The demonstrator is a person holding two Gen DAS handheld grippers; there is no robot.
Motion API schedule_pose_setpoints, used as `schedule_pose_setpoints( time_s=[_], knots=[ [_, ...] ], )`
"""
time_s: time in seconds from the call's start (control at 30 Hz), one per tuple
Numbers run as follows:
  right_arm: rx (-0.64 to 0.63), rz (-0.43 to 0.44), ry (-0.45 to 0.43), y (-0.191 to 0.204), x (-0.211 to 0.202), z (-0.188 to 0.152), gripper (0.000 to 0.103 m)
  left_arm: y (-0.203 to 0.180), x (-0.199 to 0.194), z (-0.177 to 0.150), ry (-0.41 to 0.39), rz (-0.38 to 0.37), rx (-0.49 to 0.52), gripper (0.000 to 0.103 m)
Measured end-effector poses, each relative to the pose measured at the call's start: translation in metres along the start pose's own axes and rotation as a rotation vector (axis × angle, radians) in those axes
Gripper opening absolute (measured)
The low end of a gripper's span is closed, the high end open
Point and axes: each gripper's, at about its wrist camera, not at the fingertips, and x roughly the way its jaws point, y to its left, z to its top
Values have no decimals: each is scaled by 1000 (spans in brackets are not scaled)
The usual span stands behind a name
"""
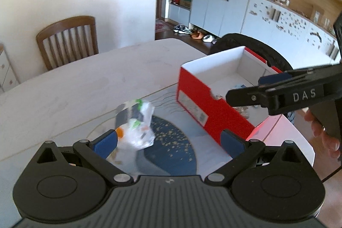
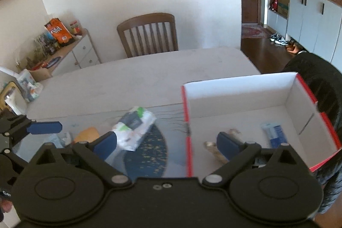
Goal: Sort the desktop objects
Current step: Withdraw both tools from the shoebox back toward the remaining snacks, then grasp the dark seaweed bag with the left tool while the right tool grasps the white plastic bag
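Note:
A crumpled white plastic packet with green and dark print lies on a blue-patterned mat. Right of it stands an open red box with a white inside. The box holds a blue tube and small metal bits. My left gripper is open, the packet just ahead of its left finger. My right gripper is open over the box's near wall, holding nothing. An orange item lies left of the packet.
The pale table stretches beyond the mat to a wooden chair. Clutter sits at the table's left end. A dark rounded shape rises behind the box. A person's hand grips the right tool.

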Motion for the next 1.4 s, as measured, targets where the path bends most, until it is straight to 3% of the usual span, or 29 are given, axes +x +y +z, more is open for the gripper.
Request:
schedule_pose_setpoints(
  time_s=[0.93,1.4],
  knots=[
    [-129,34,21,95,43,-16,101,91,-36,-59,-36,111,-205,103],
    [-119,-11,36,104,82,-17,100,138,-27,-92,-7,203,-272,103]
  ],
)
